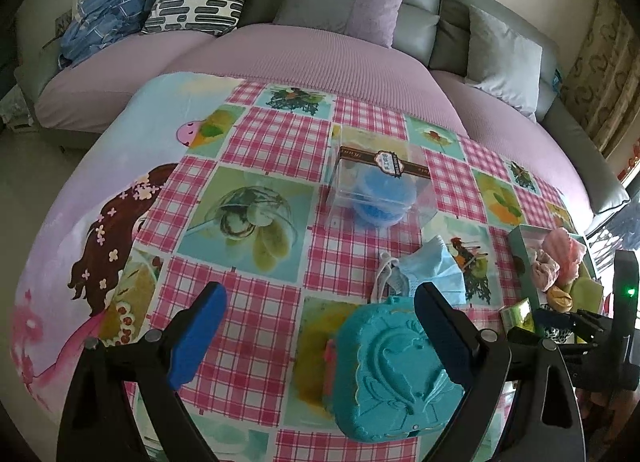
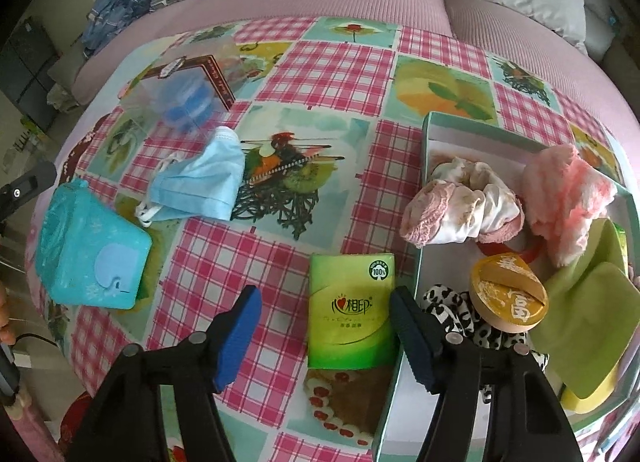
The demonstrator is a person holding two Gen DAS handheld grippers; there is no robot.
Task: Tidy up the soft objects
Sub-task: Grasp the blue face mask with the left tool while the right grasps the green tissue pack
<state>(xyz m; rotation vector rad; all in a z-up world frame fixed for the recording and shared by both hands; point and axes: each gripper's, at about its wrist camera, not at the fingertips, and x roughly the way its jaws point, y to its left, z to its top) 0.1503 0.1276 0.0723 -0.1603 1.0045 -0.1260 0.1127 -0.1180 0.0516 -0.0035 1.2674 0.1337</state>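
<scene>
Right wrist view is taken as the main one: the right gripper (image 2: 324, 342) is pointed steeply down at the counter (image 2: 344, 74), and its fingers (image 2: 236, 338) are seen apart, with nothing pressed between them. The green tissue pack (image 2: 350, 314) lies flat on the checked cloth between the two fingers, but not in the middle: its right edge is just beside the right finger, while a clear gap is left at the left finger. Its long axis runs from near to far, so it is in line with the fingers and the short side is offered to the grip. On the right, the pack lies against the wall of the box (image 2: 472, 130), where soft things are already collected.

From the left wrist view, the left gripper (image 1: 320, 342) is also seen open and empty. The teal case (image 1: 396, 370) is placed between its fingers, close to the right one. The blue mask (image 2: 200, 186) lies farther, between the case and the clear box (image 1: 380, 190).

It is judged that the pack is nearer to the right hand, and that a small shift to the right would be needed before closing, with care that the box wall is not caught.
</scene>
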